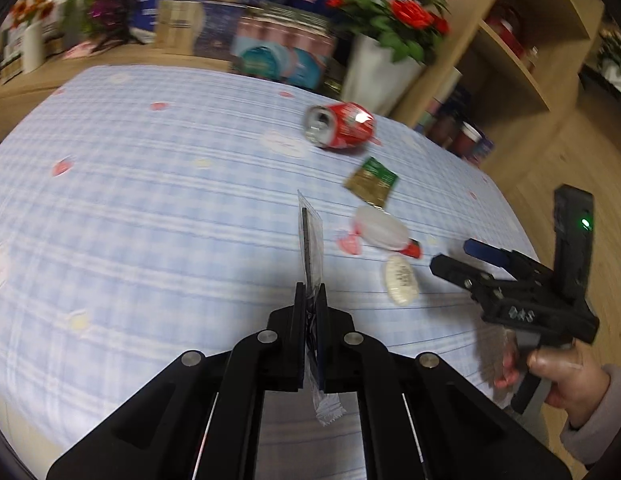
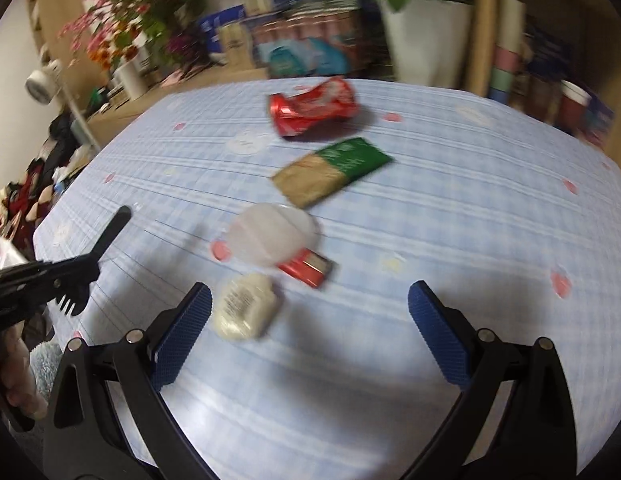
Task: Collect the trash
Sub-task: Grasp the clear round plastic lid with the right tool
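The left hand-held gripper (image 1: 311,300) is clamped on a clear plastic wrapper (image 1: 311,240) above the checked worktop (image 1: 150,200), while the right hand-held gripper (image 2: 310,312) stands apart over a white packet (image 2: 246,312), near the crushed red can (image 2: 312,106)

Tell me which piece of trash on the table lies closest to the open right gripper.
The small white oval packet, just beside the right gripper and its left finger. The white lid, green wrapper and crushed red can all lie farther away.
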A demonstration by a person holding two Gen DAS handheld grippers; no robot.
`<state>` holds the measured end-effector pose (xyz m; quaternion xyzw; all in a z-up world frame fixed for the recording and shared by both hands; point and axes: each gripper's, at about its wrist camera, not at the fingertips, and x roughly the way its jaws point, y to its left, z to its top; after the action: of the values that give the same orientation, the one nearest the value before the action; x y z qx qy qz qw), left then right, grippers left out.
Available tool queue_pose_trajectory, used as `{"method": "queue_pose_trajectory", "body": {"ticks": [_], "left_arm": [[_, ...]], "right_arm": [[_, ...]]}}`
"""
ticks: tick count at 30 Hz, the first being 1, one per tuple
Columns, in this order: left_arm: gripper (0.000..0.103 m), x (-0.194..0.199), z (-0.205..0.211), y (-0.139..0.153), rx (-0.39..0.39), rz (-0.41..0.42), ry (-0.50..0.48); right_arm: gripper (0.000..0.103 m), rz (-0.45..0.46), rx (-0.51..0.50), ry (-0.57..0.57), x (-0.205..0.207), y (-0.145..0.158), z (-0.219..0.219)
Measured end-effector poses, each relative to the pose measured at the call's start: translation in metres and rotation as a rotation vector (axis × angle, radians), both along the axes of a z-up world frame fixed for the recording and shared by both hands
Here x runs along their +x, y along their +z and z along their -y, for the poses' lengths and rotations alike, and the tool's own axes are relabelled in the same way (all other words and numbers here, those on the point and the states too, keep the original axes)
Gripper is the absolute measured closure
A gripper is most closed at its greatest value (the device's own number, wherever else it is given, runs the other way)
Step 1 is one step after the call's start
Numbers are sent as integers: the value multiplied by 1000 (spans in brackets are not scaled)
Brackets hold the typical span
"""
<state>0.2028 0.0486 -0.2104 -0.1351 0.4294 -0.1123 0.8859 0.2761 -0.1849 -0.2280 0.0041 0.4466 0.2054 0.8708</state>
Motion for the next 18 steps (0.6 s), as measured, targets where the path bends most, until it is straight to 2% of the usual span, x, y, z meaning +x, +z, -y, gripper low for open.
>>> {"method": "queue_pose_trajectory", "body": {"ticks": [8,11,13,14,15,18], "left_arm": [[99,-28,-46,2,14,26,109],[99,-35,-57,4,2,33,131],[99,-40,-61,6,-9,40,137],[99,-41,-61,6,-12,42,137],[99,-44,-62,8,-16,46,137],[99,-51,-59,11,-24,57,126]], "right_arm": [[6,-110,1,-16,48,-25,-32],[6,-111,-22,-8,51,-26,-39],[17,-99,-55,15,49,-24,-45],[30,-95,-72,26,48,-23,-47],[36,-93,-84,35,46,-22,-48],[36,-82,-77,41,37,-17,-45]]}}
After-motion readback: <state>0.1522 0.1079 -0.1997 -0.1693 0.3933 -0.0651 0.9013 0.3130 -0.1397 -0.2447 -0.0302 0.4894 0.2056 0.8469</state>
